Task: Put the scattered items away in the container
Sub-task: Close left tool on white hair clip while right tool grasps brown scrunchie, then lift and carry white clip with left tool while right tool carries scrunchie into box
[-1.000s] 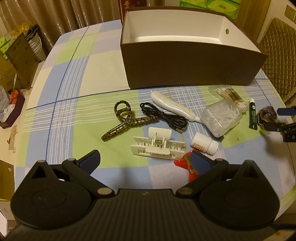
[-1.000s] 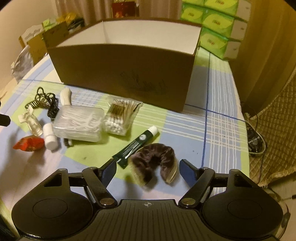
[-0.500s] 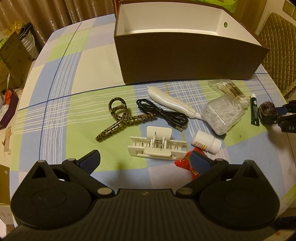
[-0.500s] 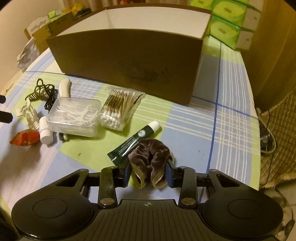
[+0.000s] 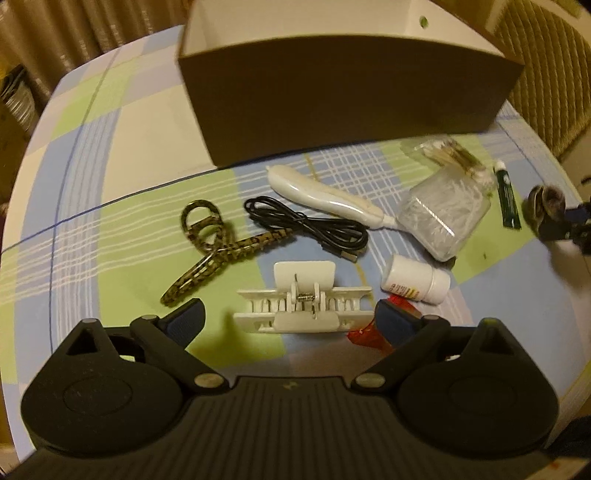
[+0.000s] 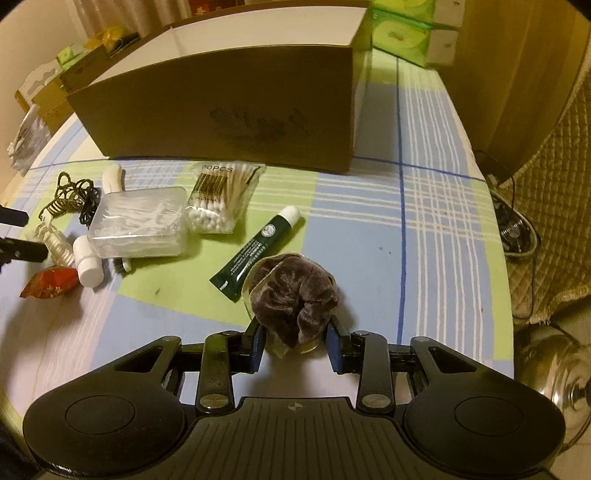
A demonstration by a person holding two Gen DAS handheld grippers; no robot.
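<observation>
My right gripper (image 6: 295, 345) is shut on a brown velvet scrunchie (image 6: 293, 291) and holds it above the checked cloth, near the green tube (image 6: 258, 251). The brown box (image 6: 229, 110) stands behind, open at the top. My left gripper (image 5: 290, 319) is open, its fingers either side of a white hair claw (image 5: 301, 304) on the cloth. Beyond it lie a leopard hair clip (image 5: 210, 240), a black cable (image 5: 314, 229), a white wand (image 5: 325, 195), a clear floss-pick box (image 5: 443, 218), a cotton swab pack (image 5: 448, 155) and a white pill bottle (image 5: 415, 282).
A red packet (image 5: 369, 334) lies partly under my left gripper's right finger. Green tissue boxes (image 6: 402, 33) stand behind the brown box. A quilted chair (image 6: 554, 206) is right of the table edge. Cardboard boxes (image 6: 44, 92) stand at the far left.
My right gripper closed on the scrunchie and lifted it off the cloth. My left gripper moved forward and down toward the white hair claw, still open.
</observation>
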